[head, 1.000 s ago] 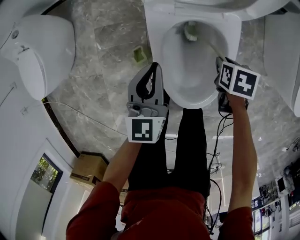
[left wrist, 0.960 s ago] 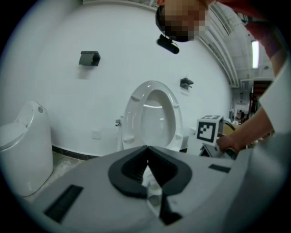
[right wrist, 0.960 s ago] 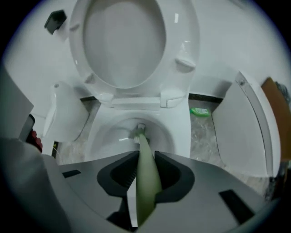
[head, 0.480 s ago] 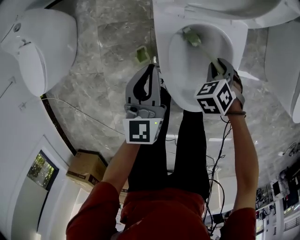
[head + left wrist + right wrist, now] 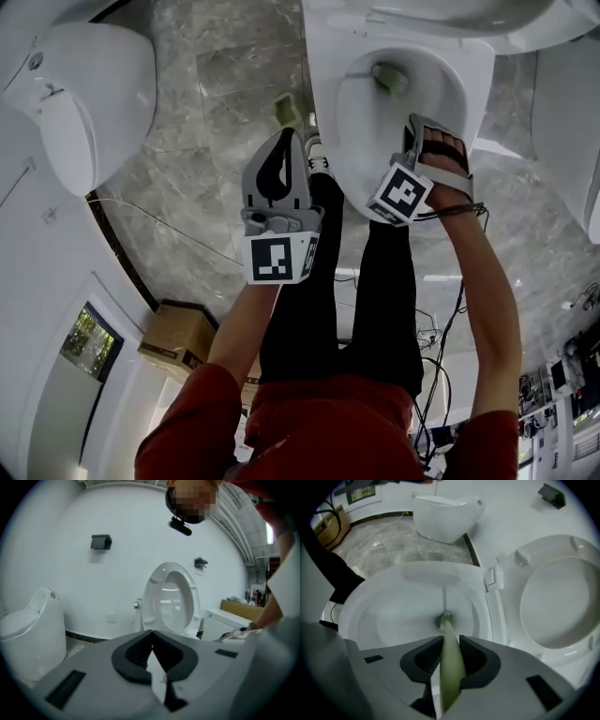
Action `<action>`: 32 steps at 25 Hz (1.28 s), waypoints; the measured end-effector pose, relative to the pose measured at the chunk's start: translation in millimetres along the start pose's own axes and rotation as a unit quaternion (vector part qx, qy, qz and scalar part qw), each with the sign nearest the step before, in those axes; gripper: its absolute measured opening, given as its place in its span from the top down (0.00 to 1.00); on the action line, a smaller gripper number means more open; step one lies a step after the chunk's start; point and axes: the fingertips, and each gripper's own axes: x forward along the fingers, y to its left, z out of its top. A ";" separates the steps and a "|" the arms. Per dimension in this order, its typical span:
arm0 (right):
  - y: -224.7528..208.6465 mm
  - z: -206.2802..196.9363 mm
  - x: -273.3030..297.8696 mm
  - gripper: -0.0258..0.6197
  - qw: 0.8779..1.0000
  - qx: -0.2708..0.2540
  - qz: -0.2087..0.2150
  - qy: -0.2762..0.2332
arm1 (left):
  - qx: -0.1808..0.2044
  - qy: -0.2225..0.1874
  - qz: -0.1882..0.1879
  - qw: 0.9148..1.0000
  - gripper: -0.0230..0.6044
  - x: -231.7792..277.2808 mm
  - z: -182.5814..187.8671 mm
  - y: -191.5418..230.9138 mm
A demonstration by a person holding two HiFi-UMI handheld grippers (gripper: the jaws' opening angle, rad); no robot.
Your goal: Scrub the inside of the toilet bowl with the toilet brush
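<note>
right gripper (image 5: 451,641), lower centre, aimed steeply down, pinching green toilet brush (image 5: 450,672) handle; brush head inside toilet bowl (image 5: 384,620) | left gripper (image 5: 152,633) pressed together, empty, near level

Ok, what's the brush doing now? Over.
Right tool shut on toilet brush, head down in toilet bowl. Left tool shut, empty. Nothing in the way.

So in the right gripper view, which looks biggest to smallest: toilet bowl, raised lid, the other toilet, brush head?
1. toilet bowl
2. raised lid, a close second, cut off at the edge
3. other toilet, farther off, so it only looks smaller
4. brush head
</note>
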 end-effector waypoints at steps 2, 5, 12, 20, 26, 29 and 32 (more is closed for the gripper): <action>0.0 2.1 -30.9 0.80 0.999 0.022 -0.005 -0.023 | -0.002 0.002 0.001 1.000 0.96 -1.1 -1.9 -1.0; 1.3 -0.3 -39.2 0.80 0.989 0.142 0.025 -0.026 | -0.002 0.003 -0.003 1.000 0.96 -0.9 -4.3 -5.2; -0.5 -43.3 39.6 0.80 0.951 0.295 0.085 0.029 | 0.011 0.000 -0.021 1.000 0.96 3.6 1.7 -21.4; -23.1 -125.4 -46.3 0.80 0.856 0.510 0.081 0.014 | 0.017 -0.013 -0.015 1.000 0.96 -5.2 34.6 -40.0; -47.0 -146.6 -144.9 0.80 0.812 0.578 0.071 -0.037 | 0.023 -0.045 0.010 0.999 0.96 -36.9 107.3 -60.9; -66.7 -149.0 -206.9 0.80 0.796 0.596 0.060 -0.083 | 0.020 -0.063 0.028 0.997 0.96 -63.6 150.7 -75.2; -80.3 -145.6 -274.0 0.80 0.786 0.601 0.058 -0.133 | 0.011 -0.071 0.048 0.996 0.96 -102.7 190.6 -91.4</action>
